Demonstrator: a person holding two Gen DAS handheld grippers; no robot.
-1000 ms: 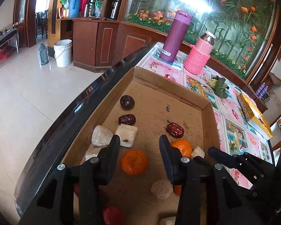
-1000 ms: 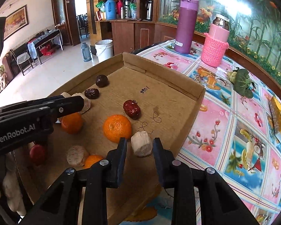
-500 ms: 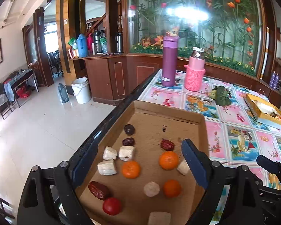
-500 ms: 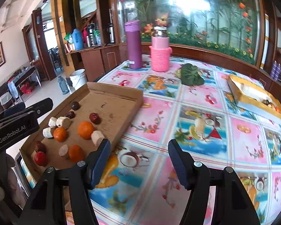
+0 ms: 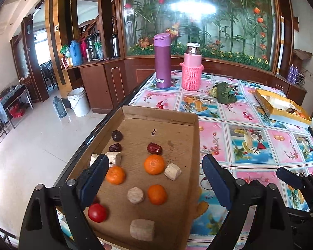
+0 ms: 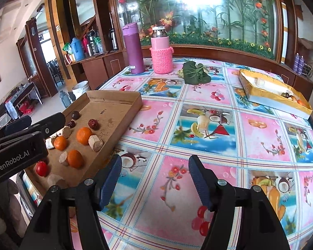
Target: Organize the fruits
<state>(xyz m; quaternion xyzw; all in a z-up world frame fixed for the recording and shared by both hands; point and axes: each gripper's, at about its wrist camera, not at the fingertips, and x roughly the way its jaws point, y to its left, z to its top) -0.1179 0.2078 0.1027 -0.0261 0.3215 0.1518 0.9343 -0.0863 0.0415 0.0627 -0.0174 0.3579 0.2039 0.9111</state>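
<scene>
Both hand-held grippers, left (image 5: 153, 179) spread wide, right (image 6: 154, 177) opening, empty above the shallow brown cardboard tray (image 5: 160, 115) of round orange tangerines (image 5: 154, 164) at the counter (image 6: 198, 125) edge; risk: nudging it off.

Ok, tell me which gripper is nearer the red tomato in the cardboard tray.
Left. The left gripper hangs over the cardboard tray, the red tomato beside its left jaw. The right gripper, jaws opening, is over the tablecloth beyond the tray.
</scene>
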